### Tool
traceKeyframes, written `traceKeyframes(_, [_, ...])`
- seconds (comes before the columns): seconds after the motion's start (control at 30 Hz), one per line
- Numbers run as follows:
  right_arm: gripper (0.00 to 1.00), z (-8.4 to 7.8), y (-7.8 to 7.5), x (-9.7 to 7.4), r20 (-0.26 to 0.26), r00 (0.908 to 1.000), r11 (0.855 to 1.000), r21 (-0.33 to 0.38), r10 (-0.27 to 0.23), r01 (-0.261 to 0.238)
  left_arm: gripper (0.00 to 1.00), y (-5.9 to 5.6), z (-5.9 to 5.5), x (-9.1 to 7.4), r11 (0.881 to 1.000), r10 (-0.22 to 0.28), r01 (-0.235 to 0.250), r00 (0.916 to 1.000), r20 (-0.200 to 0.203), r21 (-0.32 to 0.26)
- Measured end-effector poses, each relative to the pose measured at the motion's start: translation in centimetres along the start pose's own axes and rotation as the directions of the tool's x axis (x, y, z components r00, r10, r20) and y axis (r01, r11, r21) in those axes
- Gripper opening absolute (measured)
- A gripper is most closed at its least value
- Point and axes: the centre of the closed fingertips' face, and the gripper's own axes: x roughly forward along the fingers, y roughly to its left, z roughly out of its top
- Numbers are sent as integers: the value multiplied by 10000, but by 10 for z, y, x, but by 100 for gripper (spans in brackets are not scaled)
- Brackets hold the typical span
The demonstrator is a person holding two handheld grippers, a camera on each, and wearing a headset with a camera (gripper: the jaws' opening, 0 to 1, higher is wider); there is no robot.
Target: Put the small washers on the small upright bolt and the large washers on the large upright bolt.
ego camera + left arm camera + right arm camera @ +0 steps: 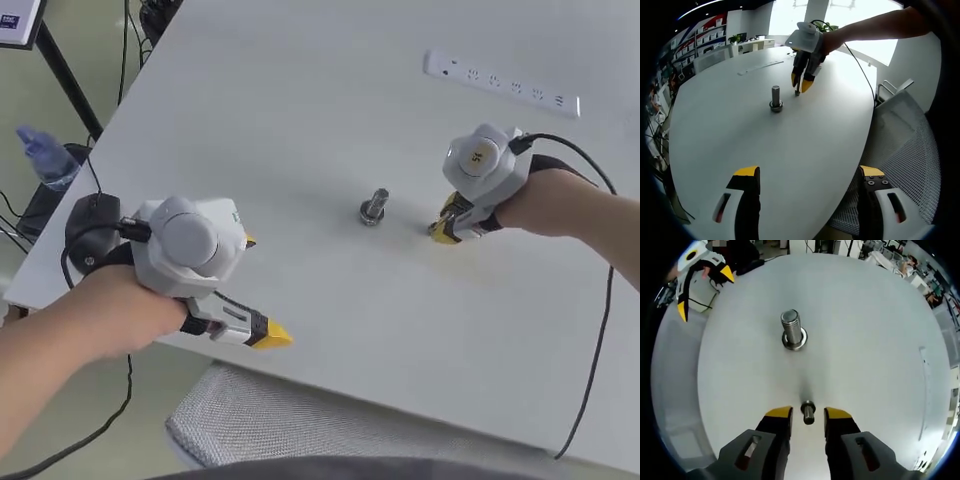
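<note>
Right gripper view, lower centre: your right gripper (pixel 807 416) is released, its jaws flanking the small upright bolt (pixel 808 410) with a gap on each side. The large upright bolt (pixel 792 331) stands mid-frame above. Your left gripper (pixel 810 172) is released and empty. The step appears to concern the small bolt, though I cannot tell whether a washer sits on it. Your next move calls for withdrawing without tipping it.

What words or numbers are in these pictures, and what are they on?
Nothing here can be read for certain.
Yellow mark on top of the right gripper: too blurred to read.
Dark print on the white board in the corner: too small.
Red signs on the far shelves: too blurred.
</note>
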Motion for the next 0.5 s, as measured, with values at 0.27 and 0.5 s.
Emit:
traceKeyframes(0.27, [30,2,-2,-12,201,9995,9997,65,-255,253,79,-2,0,-2,9999,5,-4,10000,-32,103])
traceKeyframes(0.5, [30,10,1,-26,676,9972,9987,418,-332,304,80,-4,0,-4,9998,68,-68,10000,-7,184])
